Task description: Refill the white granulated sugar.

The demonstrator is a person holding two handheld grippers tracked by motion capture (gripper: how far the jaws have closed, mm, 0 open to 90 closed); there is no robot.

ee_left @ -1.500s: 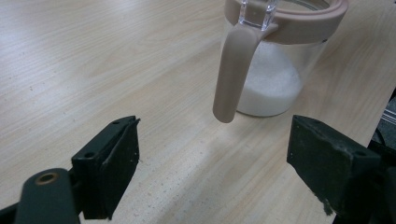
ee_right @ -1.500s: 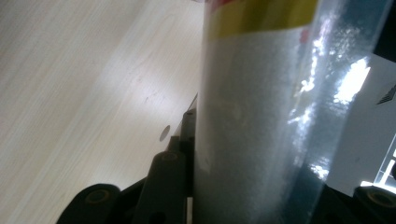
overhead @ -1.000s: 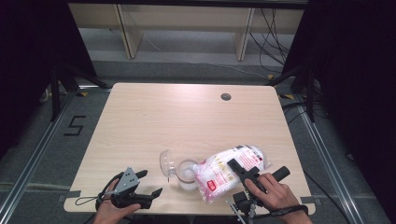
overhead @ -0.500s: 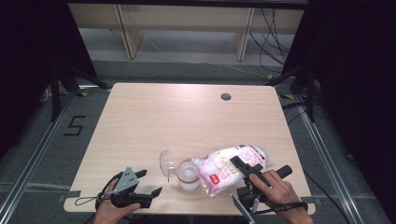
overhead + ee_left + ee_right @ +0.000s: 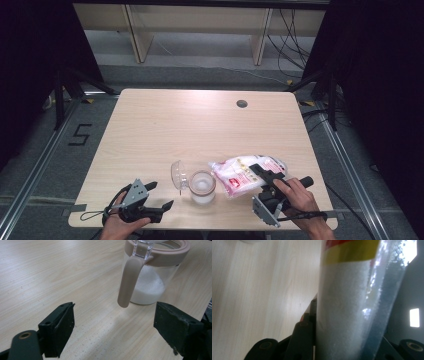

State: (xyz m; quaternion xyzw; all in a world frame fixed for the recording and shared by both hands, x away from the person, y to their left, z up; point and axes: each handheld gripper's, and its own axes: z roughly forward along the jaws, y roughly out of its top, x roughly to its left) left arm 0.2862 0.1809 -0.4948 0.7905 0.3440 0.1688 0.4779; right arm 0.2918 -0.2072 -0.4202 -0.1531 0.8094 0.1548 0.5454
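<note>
Pouring step: bag tipped at jar, not over the mouth yet.

We've got the right gripper (image 5: 261, 172) clamped on the bag (image 5: 240, 175) of white granules, jaws narrow w/ the plastic pinched between them; bag lies tilted, its end toward the jar (image 5: 202, 186), just beside the rim, near the table's (image 5: 200, 125) front edge. Jar is upright, lid (image 5: 177, 175) flipped open to its left, some white stuff already in the bottom. Our left gripper (image 5: 161, 195) hangs apart from it at front left, jaws wide, nothing held; in the left gripper view the jar's handle (image 5: 128, 282) sits between & beyond the jaws. Next, we judge: lift the bag end over the mouth & tip slowly; left prob. needs to close on the jar to steady it, else spill or tip-over.
</note>
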